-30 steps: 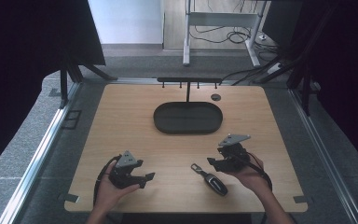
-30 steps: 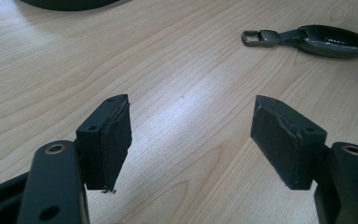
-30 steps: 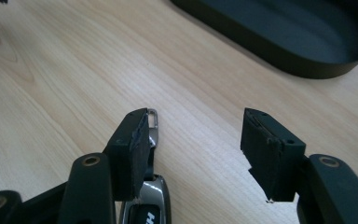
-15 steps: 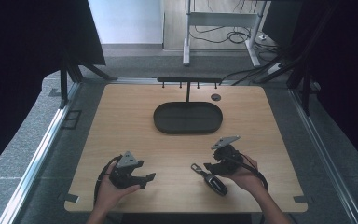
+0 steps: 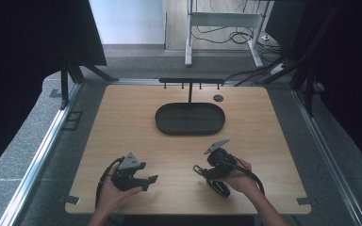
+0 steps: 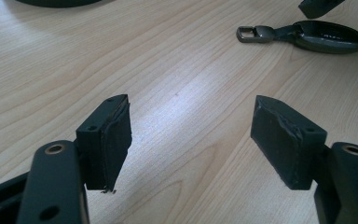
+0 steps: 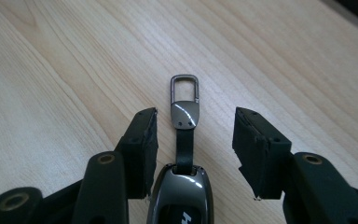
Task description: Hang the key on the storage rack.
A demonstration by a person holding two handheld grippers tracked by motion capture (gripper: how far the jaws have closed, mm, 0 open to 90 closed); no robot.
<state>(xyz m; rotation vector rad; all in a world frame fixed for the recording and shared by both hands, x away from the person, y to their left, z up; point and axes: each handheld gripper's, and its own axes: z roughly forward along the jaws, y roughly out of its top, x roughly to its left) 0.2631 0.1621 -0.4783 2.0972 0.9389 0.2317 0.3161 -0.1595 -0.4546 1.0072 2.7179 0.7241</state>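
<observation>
One key fob [image 5: 216, 182], one tray [image 5: 190, 118] (oval), two grippers

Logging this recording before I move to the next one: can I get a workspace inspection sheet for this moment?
Surface: wooden table, bare light wood.
Job's things: car key fob with strap and metal clip, lying flat on the table between the right jaws, untouched.
Clutter: black oval tray at the far middle, nothing seen in it; a hook rack behind it.
Grippers: left hand-held gripper open over bare wood; right hand-held gripper has just been closing, pads not yet on the fob.
Cables: one trails from each gripper; more on the floor behind.
Surroundings: dark curtains either side, grey floor.
</observation>
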